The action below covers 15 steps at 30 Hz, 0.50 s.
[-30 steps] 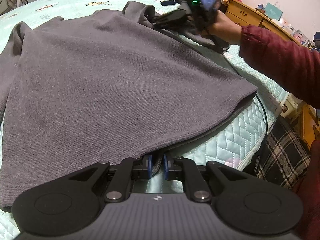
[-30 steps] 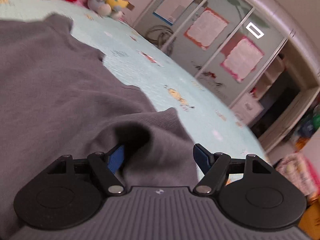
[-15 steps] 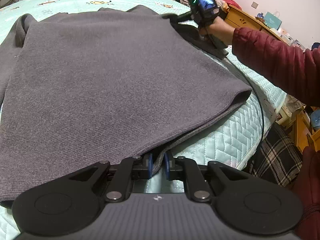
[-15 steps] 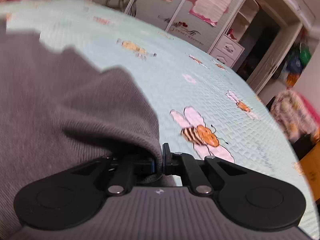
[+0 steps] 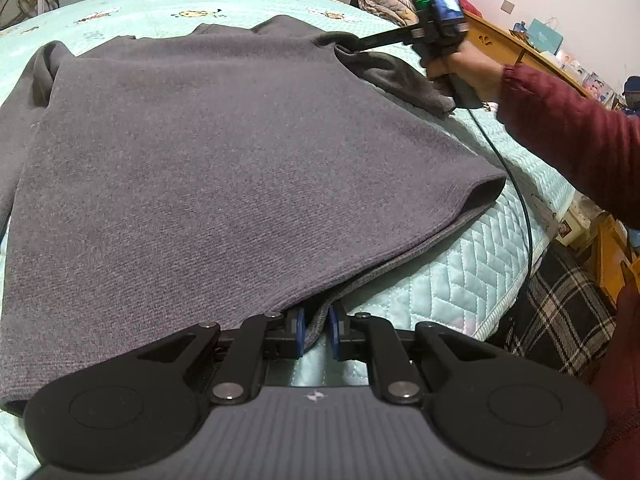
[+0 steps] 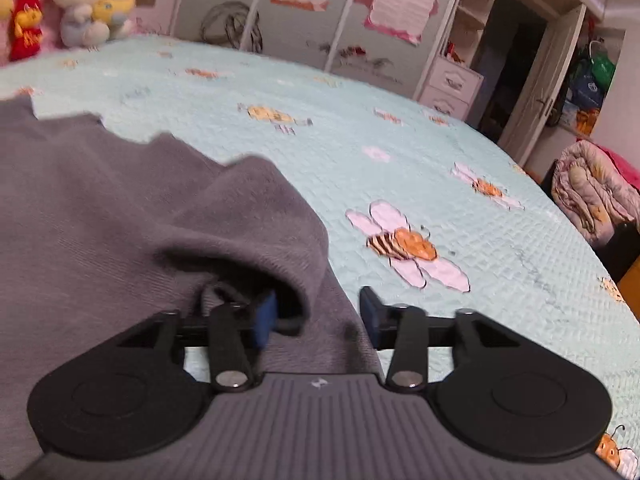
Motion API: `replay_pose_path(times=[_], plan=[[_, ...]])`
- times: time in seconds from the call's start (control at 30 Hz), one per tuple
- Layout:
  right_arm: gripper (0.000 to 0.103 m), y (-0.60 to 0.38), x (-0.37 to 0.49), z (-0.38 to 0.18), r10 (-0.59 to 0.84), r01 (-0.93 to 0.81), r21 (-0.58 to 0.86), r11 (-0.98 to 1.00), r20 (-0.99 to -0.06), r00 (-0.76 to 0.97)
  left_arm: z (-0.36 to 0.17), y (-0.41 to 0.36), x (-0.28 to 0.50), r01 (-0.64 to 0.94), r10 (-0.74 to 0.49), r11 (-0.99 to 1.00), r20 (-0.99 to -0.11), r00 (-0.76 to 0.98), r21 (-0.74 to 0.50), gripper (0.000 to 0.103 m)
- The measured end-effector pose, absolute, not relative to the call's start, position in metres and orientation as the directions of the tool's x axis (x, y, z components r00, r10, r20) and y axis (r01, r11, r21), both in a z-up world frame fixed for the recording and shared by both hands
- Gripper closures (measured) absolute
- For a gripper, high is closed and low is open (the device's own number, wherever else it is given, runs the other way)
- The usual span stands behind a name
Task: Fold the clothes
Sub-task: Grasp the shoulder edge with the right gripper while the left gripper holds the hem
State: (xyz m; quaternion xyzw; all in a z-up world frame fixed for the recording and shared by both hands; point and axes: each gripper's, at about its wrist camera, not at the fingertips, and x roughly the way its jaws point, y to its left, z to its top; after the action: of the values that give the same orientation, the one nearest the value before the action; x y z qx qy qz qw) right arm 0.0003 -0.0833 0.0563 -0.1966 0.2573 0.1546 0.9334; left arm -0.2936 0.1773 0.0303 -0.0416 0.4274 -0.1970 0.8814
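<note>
The grey sweater (image 5: 240, 152) lies spread flat on the bed (image 5: 472, 272). The left tongs (image 5: 315, 334) pinch its hem. The right tongs (image 6: 318, 316) are opening, shoulder cloth loose between them.

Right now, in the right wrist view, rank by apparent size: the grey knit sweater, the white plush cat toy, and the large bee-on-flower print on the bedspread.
1. Grey knit sweater, largest by far, filling the left of the picture.
2 and 3. Bee-on-flower print and white plush cat toy look about alike; the print lies nearer the camera, so I won't rank them.
</note>
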Motion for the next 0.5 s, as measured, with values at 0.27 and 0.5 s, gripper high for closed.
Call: replay_pose_path(times=[0.27,0.5], plan=[[0.052,-0.039,-0.018,0.085,0.320,-0.490,-0.351,0.798,-0.443,0.838,0.030,0.183,-0.291,0.287,-0.414,0.909,-0.729,0.546,-0.302,0.088],[0.052,-0.002,0.061,0.053,0.321,-0.555,-0.309,0.773,-0.564,0.761,0.026,0.190,-0.290,0.282,-0.446,0.895,-0.712,0.542,-0.345,0.087]])
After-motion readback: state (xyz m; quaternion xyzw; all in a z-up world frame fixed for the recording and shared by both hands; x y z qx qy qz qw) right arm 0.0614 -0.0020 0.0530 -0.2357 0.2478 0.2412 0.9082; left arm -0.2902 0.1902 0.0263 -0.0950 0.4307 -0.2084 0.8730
